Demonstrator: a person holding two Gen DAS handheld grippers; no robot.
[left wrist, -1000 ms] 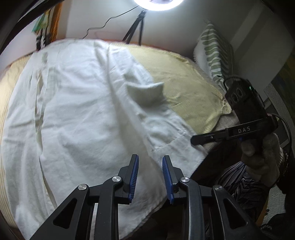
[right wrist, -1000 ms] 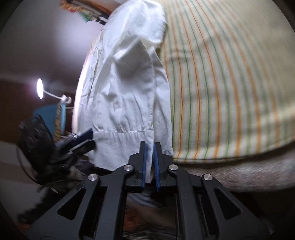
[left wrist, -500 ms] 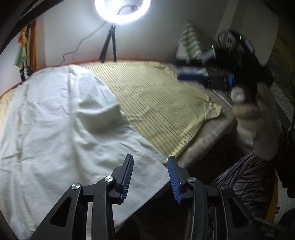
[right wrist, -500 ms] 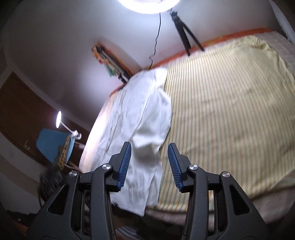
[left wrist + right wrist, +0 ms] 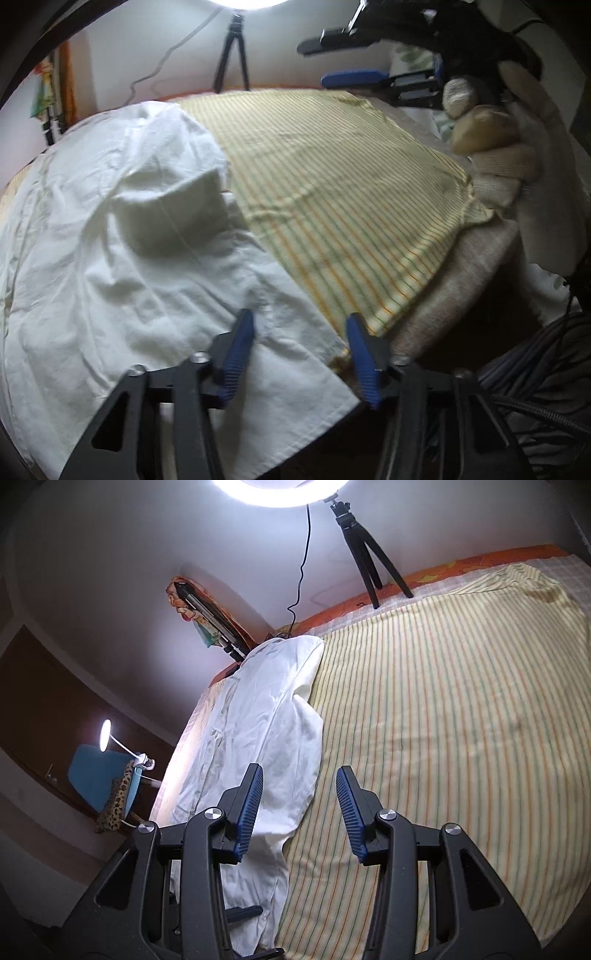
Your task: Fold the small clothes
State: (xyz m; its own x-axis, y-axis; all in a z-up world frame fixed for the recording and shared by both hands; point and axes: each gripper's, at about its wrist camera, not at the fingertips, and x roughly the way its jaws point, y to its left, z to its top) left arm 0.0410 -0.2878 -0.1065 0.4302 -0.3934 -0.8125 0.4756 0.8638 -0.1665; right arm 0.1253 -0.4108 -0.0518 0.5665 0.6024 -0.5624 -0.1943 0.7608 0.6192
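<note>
A white shirt (image 5: pixel 122 243) lies spread on the left part of a bed, on a yellow striped sheet (image 5: pixel 332 192). One sleeve is folded over its body. My left gripper (image 5: pixel 299 354) is open and empty, just above the shirt's near hem corner. My right gripper (image 5: pixel 299 808) is open and empty, raised above the bed with the shirt (image 5: pixel 269 716) below and to its left. In the left wrist view the right gripper (image 5: pixel 347 59) shows high at the upper right, held by a gloved hand (image 5: pixel 517 177).
A ring light on a black tripod (image 5: pixel 362 542) stands at the bed's far edge against the wall. A second tripod (image 5: pixel 210 613) leans in the corner. A blue chair with a desk lamp (image 5: pixel 107 775) stands left of the bed. A striped pillow (image 5: pixel 417 59) lies at the far right.
Both grippers have let go of the shirt's hem, opened wide and lifted. The right gripper has risen high and tipped up over the bed. The shirt now lies still on the sheet.
</note>
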